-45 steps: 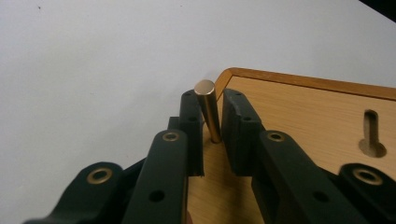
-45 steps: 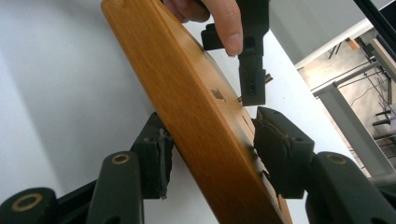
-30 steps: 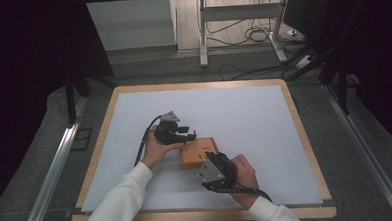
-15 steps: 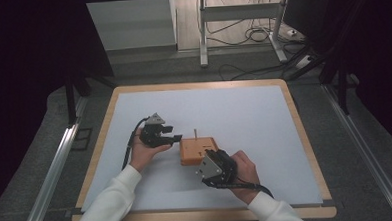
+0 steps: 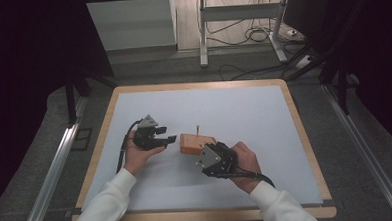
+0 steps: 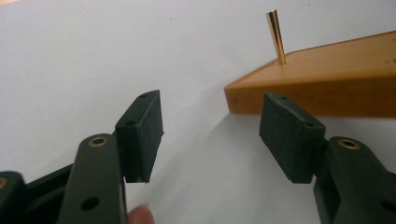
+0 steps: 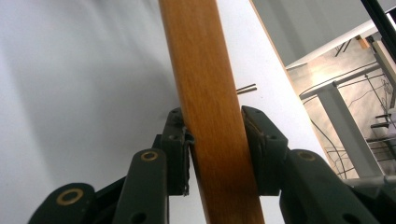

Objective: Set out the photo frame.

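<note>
Wooden block (image 5: pixel 197 143), near the white mat's (image 5: pixel 244 108) middle: right gripper (image 7: pixel 212 154) has just been closing and pinches its edges. Left gripper (image 6: pixel 210 135), just been opening, stands wide and empty just beside it. Likely stiff, light; brass pin (image 6: pixel 276 36) looks fragile, so grip the sides.

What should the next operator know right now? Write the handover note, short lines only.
Left gripper: open, nothing between its fingers, held just left of the wooden block and apart from it; its fingers have just been opening.
Right gripper: fingers closed on the block's edge, having just tightened, steadying it on the white table mat.
Brass pin: standing upright in the block's top, near a corner.
Done: pin seated, left gripper off it.
Left: probably free the block and check the pin stands firm.
</note>
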Action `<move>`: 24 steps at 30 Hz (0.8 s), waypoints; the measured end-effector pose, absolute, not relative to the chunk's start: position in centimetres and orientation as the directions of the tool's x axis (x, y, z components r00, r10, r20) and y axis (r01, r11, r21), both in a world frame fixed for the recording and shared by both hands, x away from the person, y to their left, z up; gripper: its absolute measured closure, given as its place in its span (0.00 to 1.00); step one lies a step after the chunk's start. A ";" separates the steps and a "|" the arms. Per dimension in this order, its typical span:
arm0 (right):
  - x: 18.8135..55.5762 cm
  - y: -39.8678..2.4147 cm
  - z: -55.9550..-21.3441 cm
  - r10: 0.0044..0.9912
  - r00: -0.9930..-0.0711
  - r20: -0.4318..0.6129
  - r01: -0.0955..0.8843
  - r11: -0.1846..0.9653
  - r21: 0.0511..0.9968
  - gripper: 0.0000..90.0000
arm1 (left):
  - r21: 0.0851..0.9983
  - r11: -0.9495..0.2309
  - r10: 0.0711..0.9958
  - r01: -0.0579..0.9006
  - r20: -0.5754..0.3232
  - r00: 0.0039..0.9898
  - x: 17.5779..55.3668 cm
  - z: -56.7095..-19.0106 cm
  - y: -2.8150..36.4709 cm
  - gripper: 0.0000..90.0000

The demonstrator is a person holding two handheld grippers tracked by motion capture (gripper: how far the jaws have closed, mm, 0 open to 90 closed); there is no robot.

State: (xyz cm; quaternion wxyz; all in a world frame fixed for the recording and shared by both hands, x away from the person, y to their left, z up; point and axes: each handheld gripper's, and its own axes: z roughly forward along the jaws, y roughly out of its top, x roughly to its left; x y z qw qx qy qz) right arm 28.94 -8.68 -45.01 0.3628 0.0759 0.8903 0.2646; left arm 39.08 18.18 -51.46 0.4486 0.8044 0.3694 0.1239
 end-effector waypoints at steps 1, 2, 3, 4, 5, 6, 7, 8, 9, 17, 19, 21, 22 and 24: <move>29.0 -8.7 -44.9 0.324 -0.725 -0.608 -0.060 0.850 0.524 0.73 | 0.810 -0.330 0.705 0.485 -0.130 0.697 39.0 -51.5 18.3 0.43; 29.1 -8.7 -44.8 0.319 -0.726 -0.609 -0.064 0.851 0.521 0.73 | 0.808 -0.335 0.706 0.485 -0.126 0.697 38.9 -51.6 18.3 0.43; 29.2 -8.6 -44.7 0.314 -0.728 -0.609 -0.066 0.852 0.519 0.73 | 0.804 -0.343 0.705 0.487 -0.123 0.699 38.8 -51.7 18.4 0.43; 29.3 -8.6 -44.7 0.310 -0.730 -0.609 -0.071 0.852 0.519 0.74 | 0.799 -0.356 0.703 0.484 -0.112 0.702 38.7 -51.8 18.5 0.43; 29.4 -8.6 -44.6 0.308 -0.733 -0.606 -0.071 0.852 0.519 0.74 | 0.796 -0.360 0.704 0.486 -0.110 0.701 38.6 -51.9 18.6 0.43; 29.5 -8.5 -44.4 0.304 -0.737 -0.604 -0.072 0.853 0.517 0.74 | 0.794 -0.363 0.704 0.488 -0.109 0.701 38.6 -52.1 18.7 0.43; 29.7 -8.5 -44.3 0.289 -0.738 -0.609 -0.082 0.858 0.506 0.74 | 0.792 -0.365 0.704 0.490 -0.110 0.702 38.5 -52.2 18.7 0.43; 29.7 -8.5 -44.2 0.287 -0.743 -0.604 -0.081 0.858 0.507 0.75 | 0.790 -0.367 0.704 0.492 -0.110 0.702 38.5 -52.3 18.8 0.43; 29.8 -8.4 -44.1 0.287 -0.743 -0.605 -0.083 0.857 0.509 0.75 | 0.785 -0.370 0.704 0.496 -0.111 0.702 38.5 -52.5 18.8 0.43; 29.9 -8.4 -43.0 0.277 -0.771 -0.573 -0.093 0.841 0.532 0.77 | 0.776 -0.381 0.702 0.504 -0.113 0.704 38.5 -53.0 18.8 0.43; 29.6 -8.4 -42.7 0.266 -0.785 -0.559 -0.099 0.838 0.537 0.77 | 0.774 -0.384 0.700 0.503 -0.111 0.705 38.5 -53.0 18.8 0.43; 29.3 -8.5 -42.3 0.257 -0.803 -0.538 -0.100 0.832 0.546 0.77 | 0.773 -0.385 0.700 0.505 -0.112 0.705 38.5 -53.0 18.8 0.42; 29.1 -8.6 -42.0 0.250 -0.812 -0.528 -0.101 0.830 0.548 0.77 | 0.772 -0.385 0.700 0.506 -0.113 0.705 38.5 -53.1 18.8 0.43; 28.7 -8.8 -41.5 0.238 -0.831 -0.502 -0.103 0.823 0.559 0.77 | 0.771 -0.387 0.700 0.506 -0.112 0.706 38.5 -53.0 18.9 0.43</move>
